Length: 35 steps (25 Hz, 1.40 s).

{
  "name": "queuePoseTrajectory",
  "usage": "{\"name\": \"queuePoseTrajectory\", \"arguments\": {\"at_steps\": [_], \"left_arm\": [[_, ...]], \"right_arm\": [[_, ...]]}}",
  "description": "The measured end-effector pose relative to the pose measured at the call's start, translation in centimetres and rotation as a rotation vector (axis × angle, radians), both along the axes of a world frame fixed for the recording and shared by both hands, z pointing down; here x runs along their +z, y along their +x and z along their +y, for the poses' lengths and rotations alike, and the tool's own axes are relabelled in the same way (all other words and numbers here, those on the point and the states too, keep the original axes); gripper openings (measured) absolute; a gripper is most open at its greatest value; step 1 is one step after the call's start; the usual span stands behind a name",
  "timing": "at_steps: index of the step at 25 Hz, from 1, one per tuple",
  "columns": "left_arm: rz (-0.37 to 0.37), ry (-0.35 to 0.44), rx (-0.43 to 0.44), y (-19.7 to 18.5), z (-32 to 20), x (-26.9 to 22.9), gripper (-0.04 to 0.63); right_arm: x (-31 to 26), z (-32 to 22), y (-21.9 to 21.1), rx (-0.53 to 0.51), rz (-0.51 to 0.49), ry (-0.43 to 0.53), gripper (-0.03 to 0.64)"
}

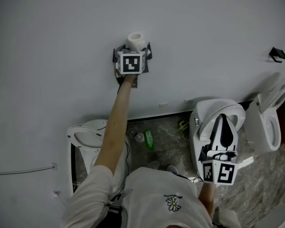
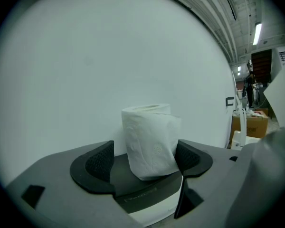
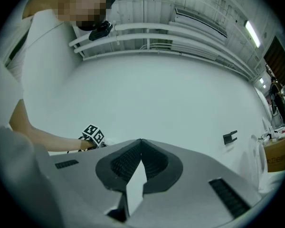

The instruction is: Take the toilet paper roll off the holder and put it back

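At wall [image 1: 204,32]: left arm [image 1: 115,127] outstretched, left gripper [image 2: 145,159] jaws apart around roll [image 2: 149,134].

The marbled floor [image 1: 168,146] under me carries a white toilet [image 1: 206,110]; left of that toilet lies a green bottle [image 1: 148,139] (something small and grey just beside it).

Bright even light from ceiling lamps [image 3: 253,33]; fisheye corners go black.

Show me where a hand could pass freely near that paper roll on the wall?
Bare wall runs from the toilet paper roll to the black bracket, and left of the roll. Crowded: the left gripper straddles the roll; bottles litter the floor between toilets.
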State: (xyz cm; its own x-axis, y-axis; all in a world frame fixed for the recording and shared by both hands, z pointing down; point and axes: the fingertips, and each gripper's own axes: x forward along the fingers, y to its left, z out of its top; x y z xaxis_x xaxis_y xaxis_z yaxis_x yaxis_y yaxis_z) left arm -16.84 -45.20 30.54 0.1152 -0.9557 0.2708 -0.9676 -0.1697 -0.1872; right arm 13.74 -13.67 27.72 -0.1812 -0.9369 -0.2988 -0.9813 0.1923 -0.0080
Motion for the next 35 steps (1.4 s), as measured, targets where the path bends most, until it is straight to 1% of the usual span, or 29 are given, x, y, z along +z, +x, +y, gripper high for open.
{"name": "queuePoseTrajectory", "arguments": {"at_steps": [5, 10, 14, 18, 21, 24, 27, 32, 35], "left_arm": [[0.005, 0.021, 0.012, 0.2, 0.7, -0.2, 0.377], [0.023, 0.053, 0.022, 0.6, 1.3, -1.6, 0.379], [0.026, 0.102, 0.033, 0.9, 1.8, -3.8, 0.379], [0.03, 0.173, 0.046, 1.4, 2.4, -6.9, 0.379], [0.038, 0.236, 0.062, 1.9, 3.2, -9.7, 0.379], [0.055, 0.312, 0.096, 2.5, 4.9, -13.0, 0.379], [0.056, 0.415, 0.127, 3.0, 7.2, -16.8, 0.377], [0.07, 0.587, 0.139, 2.6, 12.5, -21.3, 0.374], [0.041, 0.679, 0.129, 2.0, 16.3, -22.5, 0.374]], "right_arm": [[-0.3, 0.1, -0.5, -0.017, 0.014, 0.008, 0.009], [-0.8, 0.3, -0.7, -0.027, 0.007, 0.024, 0.009], [-1.1, 0.3, -1.0, -0.034, 0.009, 0.035, 0.009], [-1.4, 0.3, -1.3, -0.039, 0.011, 0.045, 0.009], [-1.8, 0.2, -1.5, -0.045, 0.013, 0.056, 0.009], [-2.0, 0.0, -1.9, -0.054, 0.021, 0.063, 0.009], [-2.2, -0.4, -2.4, -0.069, 0.028, 0.07, 0.009], [-2.7, -0.9, -3.7, -0.104, 0.047, 0.091, 0.009], [-3.0, -1.4, -5.0, -0.136, 0.063, 0.104, 0.009]]}}
